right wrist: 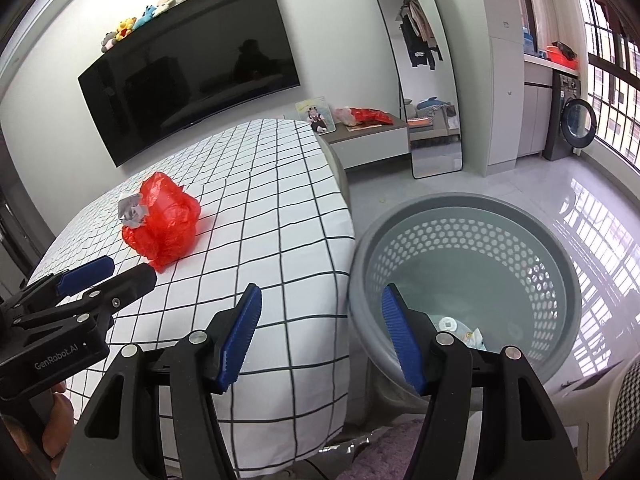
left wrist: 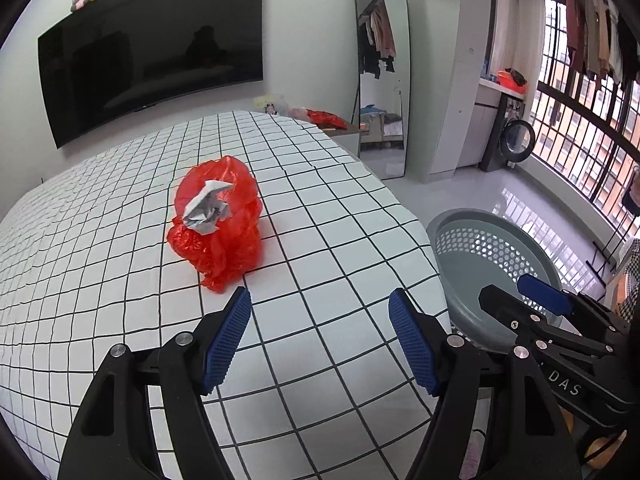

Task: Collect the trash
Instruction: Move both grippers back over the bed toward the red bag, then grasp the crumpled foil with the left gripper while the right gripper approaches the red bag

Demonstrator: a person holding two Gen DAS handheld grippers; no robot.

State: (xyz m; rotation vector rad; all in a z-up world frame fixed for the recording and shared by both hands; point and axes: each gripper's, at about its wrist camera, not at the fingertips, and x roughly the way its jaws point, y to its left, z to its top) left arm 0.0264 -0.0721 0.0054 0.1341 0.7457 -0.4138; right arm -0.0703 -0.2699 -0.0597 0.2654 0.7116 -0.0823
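Note:
A crumpled red plastic bag (left wrist: 218,226) lies on the white checked bed (left wrist: 320,220), with a crumpled grey-white paper wad (left wrist: 208,208) resting against it. Both show in the right wrist view, bag (right wrist: 168,222) and paper (right wrist: 132,208). My left gripper (left wrist: 320,312) is open and empty, just short of the bag over the bed. My right gripper (right wrist: 320,304) is open and empty, over the bed's edge beside a grey perforated basket (right wrist: 560,280) holding a few small pieces of trash (right wrist: 460,330). The basket also shows in the left wrist view (left wrist: 460,232).
A wall TV (right wrist: 192,76) hangs beyond the bed. A standing mirror (right wrist: 428,80) and a low shelf with a photo and red bag (right wrist: 368,120) stand behind. A washing machine (right wrist: 576,124) and barred windows are at right. Glossy floor surrounds the basket.

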